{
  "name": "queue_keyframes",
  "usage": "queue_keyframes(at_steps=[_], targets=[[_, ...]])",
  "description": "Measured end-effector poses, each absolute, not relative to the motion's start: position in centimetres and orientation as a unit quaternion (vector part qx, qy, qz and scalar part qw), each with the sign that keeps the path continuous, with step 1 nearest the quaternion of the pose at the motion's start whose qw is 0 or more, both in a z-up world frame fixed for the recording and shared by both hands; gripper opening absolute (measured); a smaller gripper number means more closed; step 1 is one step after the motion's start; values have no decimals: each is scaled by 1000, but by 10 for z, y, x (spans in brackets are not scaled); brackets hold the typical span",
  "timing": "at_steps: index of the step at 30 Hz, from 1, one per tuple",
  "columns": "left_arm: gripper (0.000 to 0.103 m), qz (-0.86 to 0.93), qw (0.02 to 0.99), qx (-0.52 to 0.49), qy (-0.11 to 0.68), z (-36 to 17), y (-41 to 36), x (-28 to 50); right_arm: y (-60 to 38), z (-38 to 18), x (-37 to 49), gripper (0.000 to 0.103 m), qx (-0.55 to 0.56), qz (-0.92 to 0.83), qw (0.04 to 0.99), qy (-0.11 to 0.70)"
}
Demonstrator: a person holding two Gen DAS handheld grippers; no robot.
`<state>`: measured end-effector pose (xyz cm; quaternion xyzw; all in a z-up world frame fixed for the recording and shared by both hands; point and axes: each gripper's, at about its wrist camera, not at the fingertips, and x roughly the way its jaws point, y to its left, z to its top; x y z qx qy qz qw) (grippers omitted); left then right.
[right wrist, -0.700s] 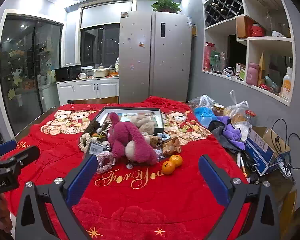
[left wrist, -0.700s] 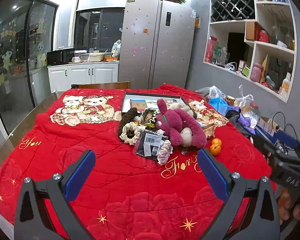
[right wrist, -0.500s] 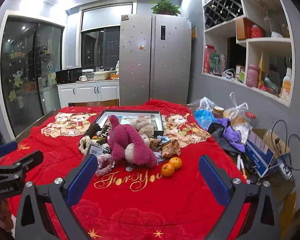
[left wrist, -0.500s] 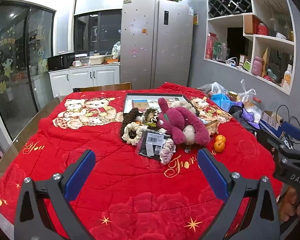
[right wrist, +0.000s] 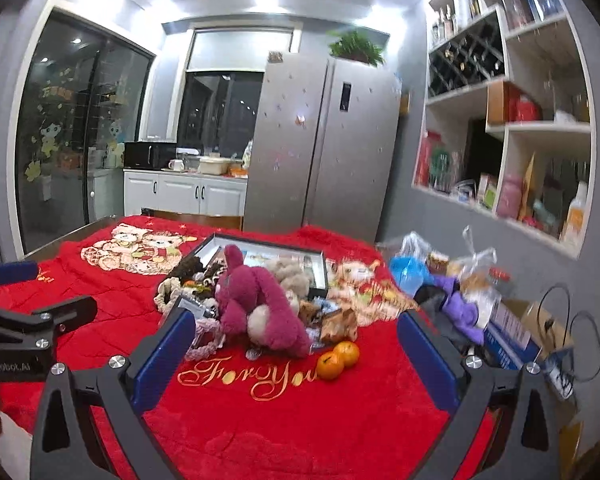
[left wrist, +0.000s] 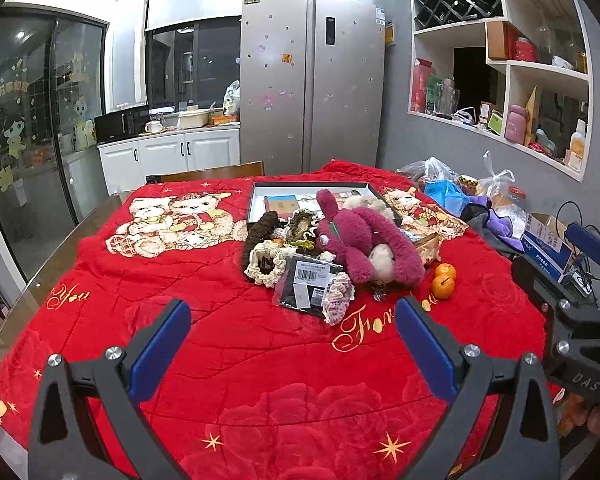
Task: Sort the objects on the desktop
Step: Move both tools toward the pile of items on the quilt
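Observation:
A heap of objects lies mid-table on a red blanket (left wrist: 148, 280): a magenta plush toy (left wrist: 364, 236) (right wrist: 256, 300), a dark packet with a barcode label (left wrist: 306, 286), crocheted scrunchies (left wrist: 264, 266), two oranges (left wrist: 443, 278) (right wrist: 338, 359) and a black-framed tray (left wrist: 260, 196) (right wrist: 320, 268) behind. My left gripper (left wrist: 292, 312) hovers open over the near blanket, short of the heap. My right gripper (right wrist: 294, 324) is open too, nothing between its fingers, with the plush and oranges beyond it.
Plastic bags (left wrist: 444, 184), a purple cloth (right wrist: 458, 306) and a cardboard box (left wrist: 548, 240) with cables crowd the table's right edge. A wall shelf (left wrist: 540, 92), a fridge (left wrist: 312, 80) and white cabinets (left wrist: 172, 152) stand behind. A wooden chair back (left wrist: 212, 172) sits at the far side.
Both cameras have tilted upward, so the table and heap sit lower in each view; the right view is now blurred and shows the ceiling. Nothing on the table moved.

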<state>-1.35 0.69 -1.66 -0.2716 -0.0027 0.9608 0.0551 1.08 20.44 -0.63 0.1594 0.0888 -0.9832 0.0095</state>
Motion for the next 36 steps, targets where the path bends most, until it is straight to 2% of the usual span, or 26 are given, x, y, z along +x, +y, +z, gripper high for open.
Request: queue_keyframes(at_steps=[15,36], targets=[[103,951,84,-298,-15,-49,10,-38,213,-30,-13,103,215,-975,7,58],[103,932,143,-332,7,-90,39,-65,231,-64,-44,103,271,-962,0,30]])
